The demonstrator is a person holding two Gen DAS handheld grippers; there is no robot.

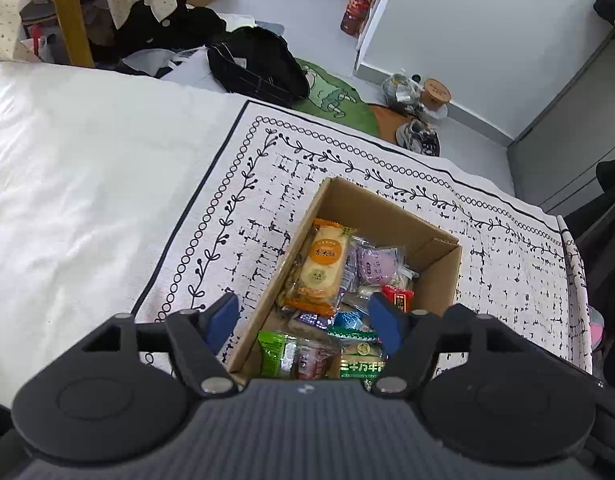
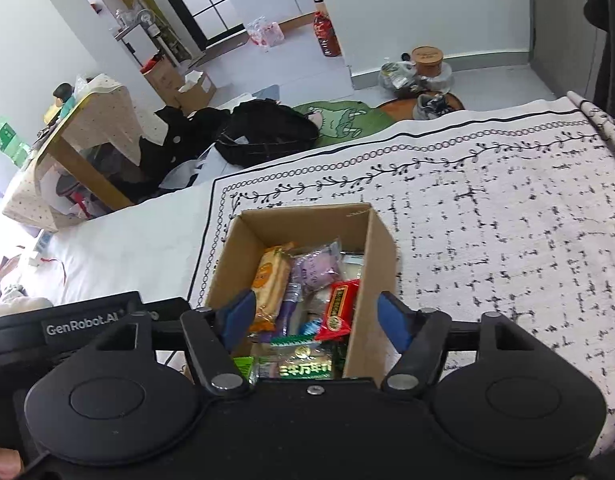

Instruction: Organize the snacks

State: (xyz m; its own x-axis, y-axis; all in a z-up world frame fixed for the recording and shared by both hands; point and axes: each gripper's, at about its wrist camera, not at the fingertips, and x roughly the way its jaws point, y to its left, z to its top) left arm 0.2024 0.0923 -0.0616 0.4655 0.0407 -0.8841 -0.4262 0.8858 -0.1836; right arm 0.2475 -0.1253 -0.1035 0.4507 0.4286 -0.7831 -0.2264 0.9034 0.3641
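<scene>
Snack-filled cardboard box [image 1: 391,216] below both spread, empty jaws, left hand-held gripper [image 1: 303,316], right hand-held gripper [image 2: 313,314]

Gripper body [image 2: 83,326]: white lettering "GenRobot.AI", at left in the right wrist view.
Green-banded packet [image 2: 305,366]: large Chinese characters, "三…万年", partly hidden.
Orange packet [image 1: 325,264]: round orange label, characters too small to read.
</scene>
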